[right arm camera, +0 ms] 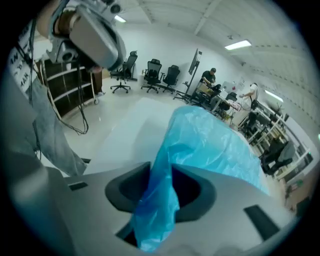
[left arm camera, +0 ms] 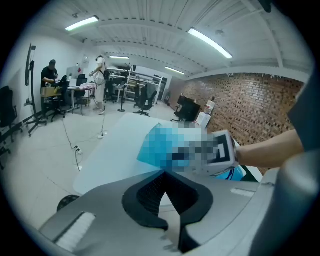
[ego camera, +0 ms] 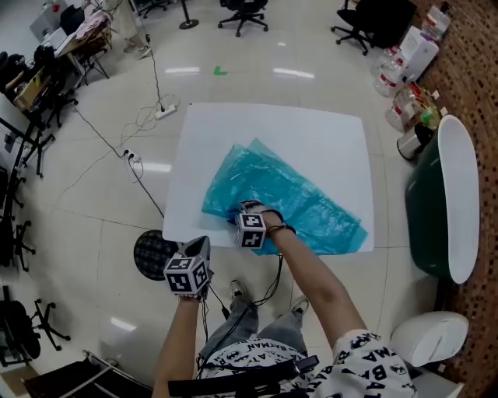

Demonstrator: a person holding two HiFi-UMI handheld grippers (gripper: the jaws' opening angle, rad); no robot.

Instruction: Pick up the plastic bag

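Left gripper [left arm camera: 164, 172] over the white counter [left arm camera: 107, 150], its jaws together with nothing between.
Blue plastic bag [left arm camera: 150, 150] lies at twelve o'clock; a forearm [left arm camera: 270, 147] enters from three o'clock.

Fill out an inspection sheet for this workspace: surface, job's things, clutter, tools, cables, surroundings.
Surface: white table, bare apart from the bag.
Job's things: blue plastic bag, crumpled, lying on the table.
Clutter: nothing seen on the table.
Tools: right tool shut on a bunched part of the bag; left tool shut, nothing between its jaws.
Cables: power strip and cords on the floor.
Surroundings: office chairs, brick wall, people at desks far off.
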